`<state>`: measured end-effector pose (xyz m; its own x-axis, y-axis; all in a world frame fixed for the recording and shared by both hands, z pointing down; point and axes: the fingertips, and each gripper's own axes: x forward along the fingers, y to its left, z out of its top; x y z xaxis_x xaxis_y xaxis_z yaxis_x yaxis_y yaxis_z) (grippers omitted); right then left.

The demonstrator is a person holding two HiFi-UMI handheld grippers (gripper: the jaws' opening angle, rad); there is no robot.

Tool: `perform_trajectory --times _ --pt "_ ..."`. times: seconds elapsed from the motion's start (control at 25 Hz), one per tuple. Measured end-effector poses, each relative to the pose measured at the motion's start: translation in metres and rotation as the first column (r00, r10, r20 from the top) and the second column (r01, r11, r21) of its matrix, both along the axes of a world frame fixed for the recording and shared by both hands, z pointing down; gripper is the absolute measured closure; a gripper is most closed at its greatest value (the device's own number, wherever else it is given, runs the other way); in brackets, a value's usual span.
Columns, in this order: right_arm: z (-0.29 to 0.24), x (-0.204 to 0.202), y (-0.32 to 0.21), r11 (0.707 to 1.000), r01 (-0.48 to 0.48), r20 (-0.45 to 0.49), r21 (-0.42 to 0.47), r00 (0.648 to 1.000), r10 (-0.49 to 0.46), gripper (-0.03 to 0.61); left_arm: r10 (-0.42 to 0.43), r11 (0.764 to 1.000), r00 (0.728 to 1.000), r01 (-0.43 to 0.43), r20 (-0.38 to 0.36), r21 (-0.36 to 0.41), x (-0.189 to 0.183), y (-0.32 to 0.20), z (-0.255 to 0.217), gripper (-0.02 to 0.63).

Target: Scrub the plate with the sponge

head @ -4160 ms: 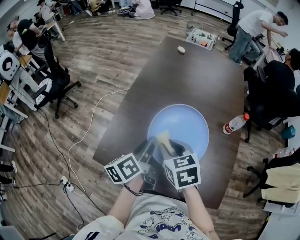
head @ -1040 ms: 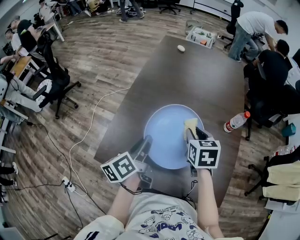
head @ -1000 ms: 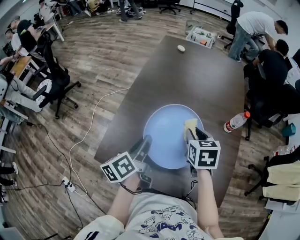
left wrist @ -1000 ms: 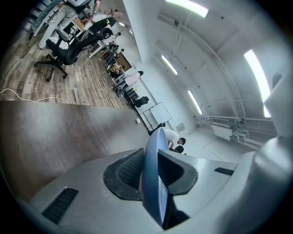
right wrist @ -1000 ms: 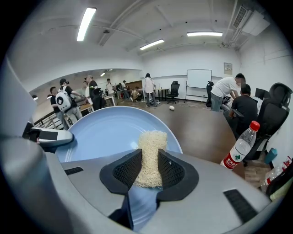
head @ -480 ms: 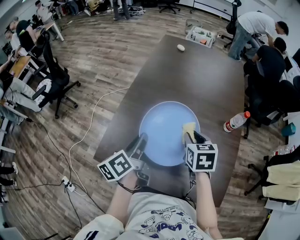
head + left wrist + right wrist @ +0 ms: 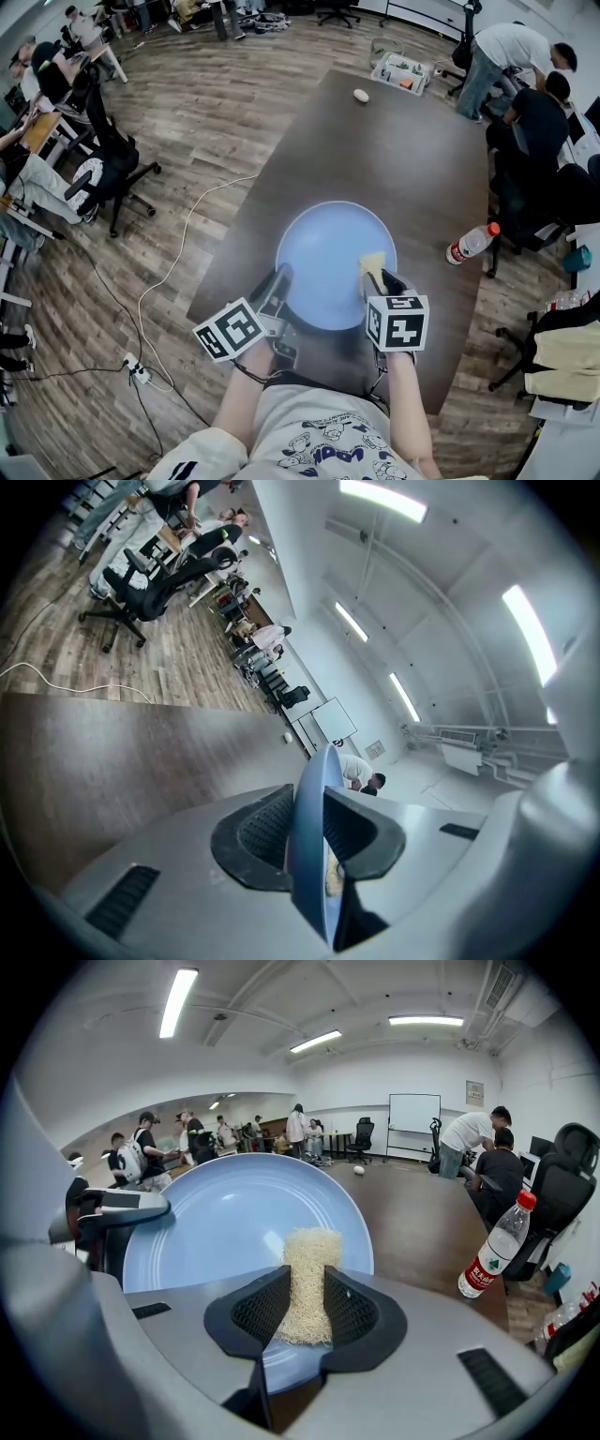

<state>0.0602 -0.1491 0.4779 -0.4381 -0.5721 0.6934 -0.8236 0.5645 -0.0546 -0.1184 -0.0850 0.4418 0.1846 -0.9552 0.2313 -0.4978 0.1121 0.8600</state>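
The right gripper (image 7: pixel 378 278) has carried the sponge (image 7: pixel 372 262) from beside the left gripper (image 7: pixel 278 281) across to the other side of the plate (image 7: pixel 323 253). Its jaws pinch the sponge, which juts past their tips onto the plate. The left gripper's jaws clamp the plate rim, edge-on between them.

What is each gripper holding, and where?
Left gripper clamps the blue plate by its rim; right gripper pinches the sponge by its near end.

one plate (image 7: pixel 319 255), one sponge (image 7: pixel 373 264), one water bottle (image 7: pixel 471 247), one table (image 7: pixel 394 141)
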Motion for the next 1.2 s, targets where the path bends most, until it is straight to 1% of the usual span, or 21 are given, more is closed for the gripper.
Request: perform_trajectory --times 0.28,0.52,1.2 --pt "0.004 -0.003 0.01 1.0 0.015 0.003 -0.011 1.0 -0.015 0.465 -0.006 1.0 1.0 0.006 0.011 0.003 0.0 -0.003 -0.002 0.532" --pt "0.005 -0.009 0.019 0.999 0.03 0.0 -0.015 1.0 -0.03 0.465 -0.01 1.0 1.0 0.01 0.005 -0.002 -0.002 -0.002 0.0 0.532" --pt "0.003 -0.035 0.053 0.993 0.099 0.063 -0.064 0.994 -0.095 0.465 -0.015 1.0 1.0 0.015 0.009 -0.003 -0.002 -0.002 -0.002 0.532"
